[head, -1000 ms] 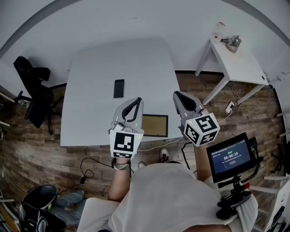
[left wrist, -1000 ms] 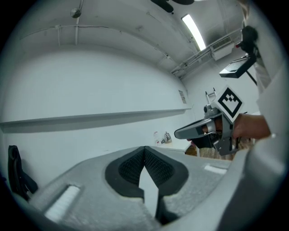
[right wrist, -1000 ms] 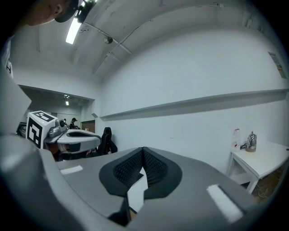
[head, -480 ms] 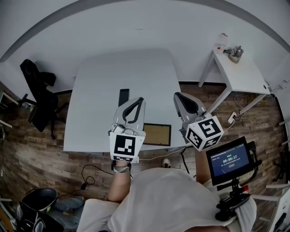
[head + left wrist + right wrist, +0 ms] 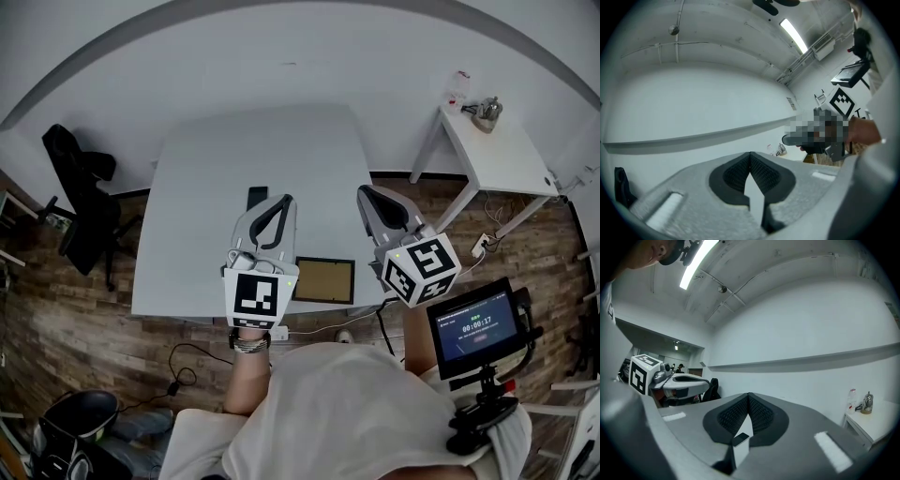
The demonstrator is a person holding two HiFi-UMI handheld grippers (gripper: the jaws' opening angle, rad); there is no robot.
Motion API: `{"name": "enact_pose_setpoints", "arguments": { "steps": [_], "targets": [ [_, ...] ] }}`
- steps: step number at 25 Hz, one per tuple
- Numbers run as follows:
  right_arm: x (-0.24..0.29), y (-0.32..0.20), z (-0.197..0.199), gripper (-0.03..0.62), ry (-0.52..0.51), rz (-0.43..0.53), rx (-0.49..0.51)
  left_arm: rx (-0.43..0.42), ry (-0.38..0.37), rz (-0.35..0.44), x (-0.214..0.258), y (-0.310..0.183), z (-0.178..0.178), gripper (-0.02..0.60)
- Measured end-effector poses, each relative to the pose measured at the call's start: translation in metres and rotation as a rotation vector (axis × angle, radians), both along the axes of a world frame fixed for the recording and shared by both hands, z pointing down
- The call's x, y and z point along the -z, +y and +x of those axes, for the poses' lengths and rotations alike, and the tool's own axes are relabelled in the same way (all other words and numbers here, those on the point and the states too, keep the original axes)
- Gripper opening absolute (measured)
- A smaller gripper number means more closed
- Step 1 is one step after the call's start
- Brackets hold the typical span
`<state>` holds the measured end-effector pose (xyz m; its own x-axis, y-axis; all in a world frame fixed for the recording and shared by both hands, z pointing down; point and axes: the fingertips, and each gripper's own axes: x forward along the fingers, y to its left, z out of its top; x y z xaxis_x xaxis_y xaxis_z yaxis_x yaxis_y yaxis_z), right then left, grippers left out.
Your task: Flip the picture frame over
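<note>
Presently the left gripper (image 5: 284,200) and right gripper (image 5: 362,192) are being held closed, empty, the frame (image 5: 323,279) lying below and between them; approached unopened, it is risking being shoved off the table (image 5: 244,141)

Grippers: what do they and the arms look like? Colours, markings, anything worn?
The left gripper and right gripper both have pale grey shells, with black ribbed pads lining the inside of curved jaws. Each carries a white cube printed with black square markers. The person wears a white shirt and a banded bracelet on the left wrist.
</note>
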<state>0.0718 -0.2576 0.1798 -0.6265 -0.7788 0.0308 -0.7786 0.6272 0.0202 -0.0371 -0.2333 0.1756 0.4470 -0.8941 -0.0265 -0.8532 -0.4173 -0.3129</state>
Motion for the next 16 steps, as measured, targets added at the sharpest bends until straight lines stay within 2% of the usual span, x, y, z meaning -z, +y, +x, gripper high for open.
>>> {"name": "enact_pose_setpoints", "arguments": {
  "steps": [16],
  "targets": [
    [-0.0034, -0.0071, 0.0042, 0.002, 0.018, 0.009, -0.01, -0.007, -0.001, 0.009, -0.004, -0.0084, 0.0059, 0.005]
  ]
}}
